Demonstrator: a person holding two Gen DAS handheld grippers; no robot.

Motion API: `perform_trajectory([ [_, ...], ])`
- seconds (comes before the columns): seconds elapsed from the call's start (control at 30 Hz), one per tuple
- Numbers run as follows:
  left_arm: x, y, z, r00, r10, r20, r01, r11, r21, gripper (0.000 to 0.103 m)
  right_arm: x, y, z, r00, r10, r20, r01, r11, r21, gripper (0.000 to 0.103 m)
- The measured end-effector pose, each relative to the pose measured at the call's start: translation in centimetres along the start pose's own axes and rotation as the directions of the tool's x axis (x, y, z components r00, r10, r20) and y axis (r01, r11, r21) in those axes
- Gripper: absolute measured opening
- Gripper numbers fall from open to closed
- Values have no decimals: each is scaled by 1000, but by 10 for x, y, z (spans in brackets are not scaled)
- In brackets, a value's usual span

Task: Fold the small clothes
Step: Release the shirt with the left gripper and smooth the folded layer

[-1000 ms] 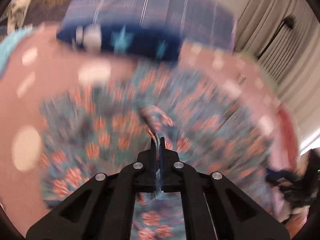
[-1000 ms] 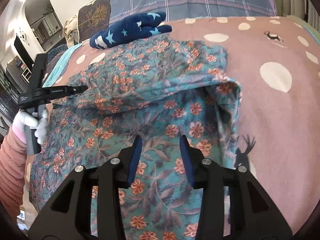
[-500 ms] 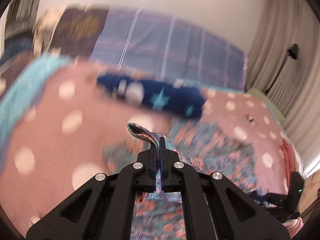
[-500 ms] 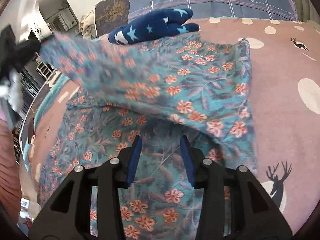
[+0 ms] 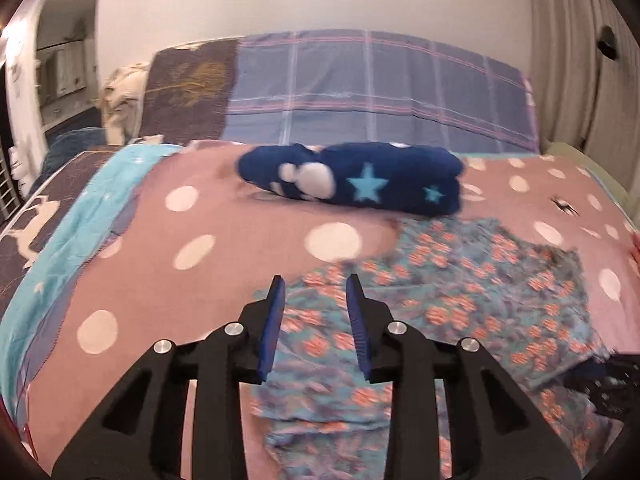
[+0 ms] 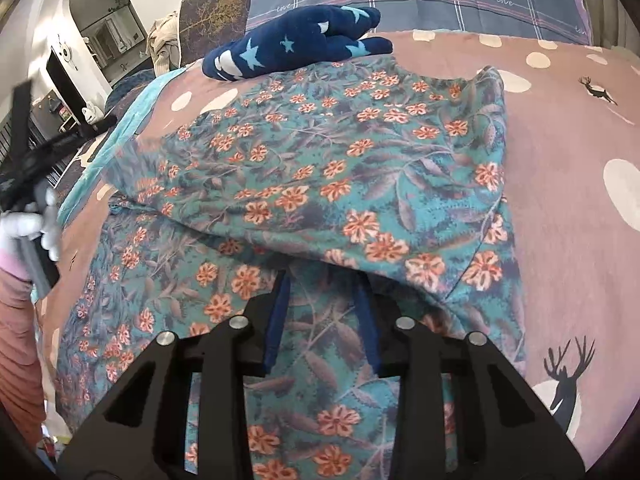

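A: Where's the garment?

B: The floral garment [image 6: 352, 184] lies on the bed [image 6: 568, 216], on the pink dotted cover. I see its upper part folded over the lower part, the folded edge running across just ahead of my right gripper [image 6: 322, 280]. At the far end it touches a navy star cloth [image 6: 296, 44] lying by the pillows.

A: Right gripper?

B: Partly open and closing. Its tips sit under the overhanging fold, with the lower layer below them; I can't see the pads pressing anything.

A: And the left?

B: My left gripper [image 5: 314, 286] is opening, a clear gap between the blue pads [image 5: 272, 332], nothing in it. It hangs over the garment's near-left edge [image 5: 440, 312], pointing toward the star cloth [image 5: 352, 178]. From the right view I see it out at the far left, held by a hand [image 6: 30, 224] in a white glove with a pink sleeve [image 6: 18, 344].
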State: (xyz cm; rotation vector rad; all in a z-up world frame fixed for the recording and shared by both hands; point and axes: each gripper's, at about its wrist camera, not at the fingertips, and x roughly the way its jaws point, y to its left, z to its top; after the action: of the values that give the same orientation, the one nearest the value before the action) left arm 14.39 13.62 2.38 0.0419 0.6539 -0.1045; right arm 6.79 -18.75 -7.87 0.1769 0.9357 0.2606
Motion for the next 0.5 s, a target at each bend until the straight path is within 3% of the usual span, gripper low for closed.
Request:
perform_trajectory([
  [0.07,9,-7,-6,996,-74,-53,74,997,-2,32,-1,0,-1,999,-33,17,33,999,-12,32],
  [0.13,18,-14,-16,990,-105,-96,105,994,2,32,-2,-1,-1,998,-58,37,59,998,-19,28],
  [0.2,36,-24,-34,982,-97,-161,104,994,35,32,-12,-12,3,992,-70,105,67,997,30,10],
  [0.27,47,-30,-51,973,-99,-209,112,992,54,32,-28,-32,8,972,-158,176,139,984,115,3],
  [0.3,54,-32,-60,967,-90,-240,108,992,64,32,-36,-42,8,959,-208,195,178,971,161,4],
  [0.37,59,-34,-68,972,-70,-226,90,993,79,33,-46,-63,5,940,-279,195,231,944,236,6],
  [0.43,58,-35,-69,974,-56,-220,78,993,91,33,-43,-74,2,960,-240,145,199,947,252,7],
  [0.5,57,-37,-69,974,-43,-221,67,992,102,33,-39,-74,-4,976,-190,107,161,957,240,16],
])
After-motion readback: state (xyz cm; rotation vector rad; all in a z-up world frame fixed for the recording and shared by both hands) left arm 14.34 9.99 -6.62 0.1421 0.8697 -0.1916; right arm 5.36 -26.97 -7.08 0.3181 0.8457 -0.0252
